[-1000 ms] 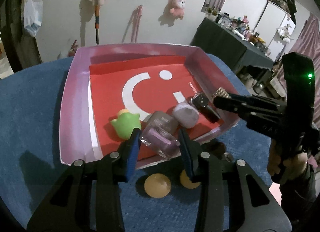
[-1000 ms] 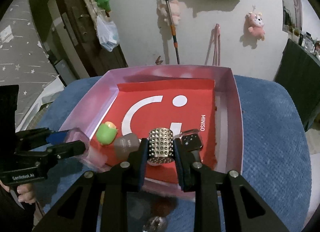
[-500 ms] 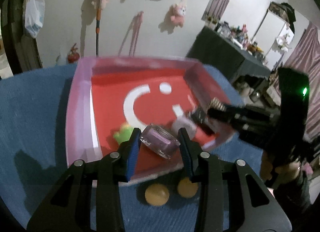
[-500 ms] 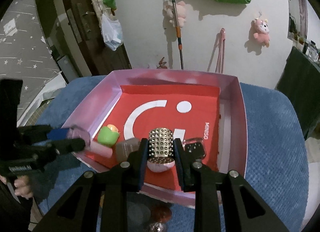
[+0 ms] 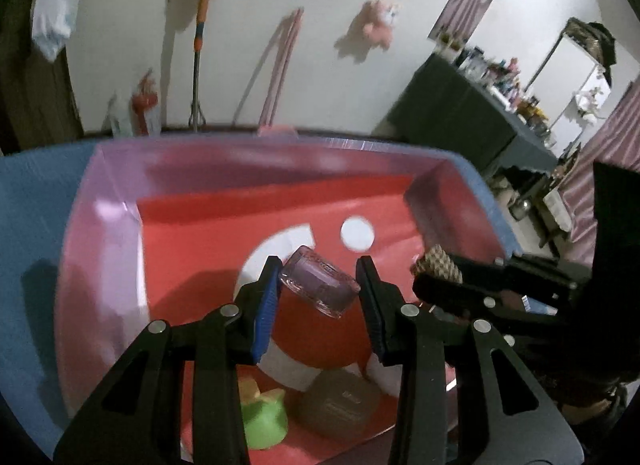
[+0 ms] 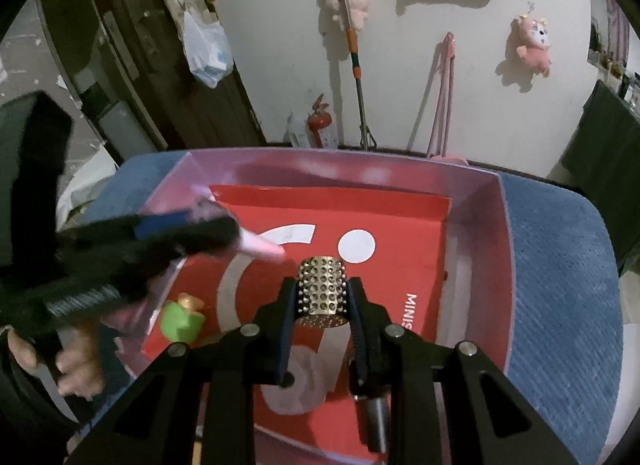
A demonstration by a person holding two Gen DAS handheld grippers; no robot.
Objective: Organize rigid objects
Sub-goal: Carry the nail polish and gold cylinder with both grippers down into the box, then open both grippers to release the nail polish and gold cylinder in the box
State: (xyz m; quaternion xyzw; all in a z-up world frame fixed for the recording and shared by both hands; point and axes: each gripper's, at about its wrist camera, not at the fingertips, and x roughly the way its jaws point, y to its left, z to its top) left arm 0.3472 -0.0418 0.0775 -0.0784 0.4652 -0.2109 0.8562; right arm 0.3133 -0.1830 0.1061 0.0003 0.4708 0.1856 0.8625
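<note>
My left gripper [image 5: 318, 285] is shut on a clear purple jar [image 5: 319, 283], held tilted above the red floor of the pink tray [image 5: 100, 233]. My right gripper [image 6: 322, 297] is shut on a gold studded cylinder [image 6: 321, 285], also over the tray [image 6: 486, 233]. In the left wrist view the studded cylinder [image 5: 438, 263] shows to the right, in the other gripper's jaws. In the right wrist view the left gripper [image 6: 192, 225] comes in blurred from the left.
A green toy [image 5: 264, 419] and a brown jar [image 5: 336, 405] lie at the tray's near edge; the green toy [image 6: 180, 319] also shows in the right wrist view. The tray rests on a blue cloth [image 6: 560, 265]. A hand [image 6: 76, 365] holds the left gripper.
Both grippers moved forward over the tray with their objects. The green toy and brown jar now lie below the left fingers; the round pieces on the cloth have dropped out of view.
</note>
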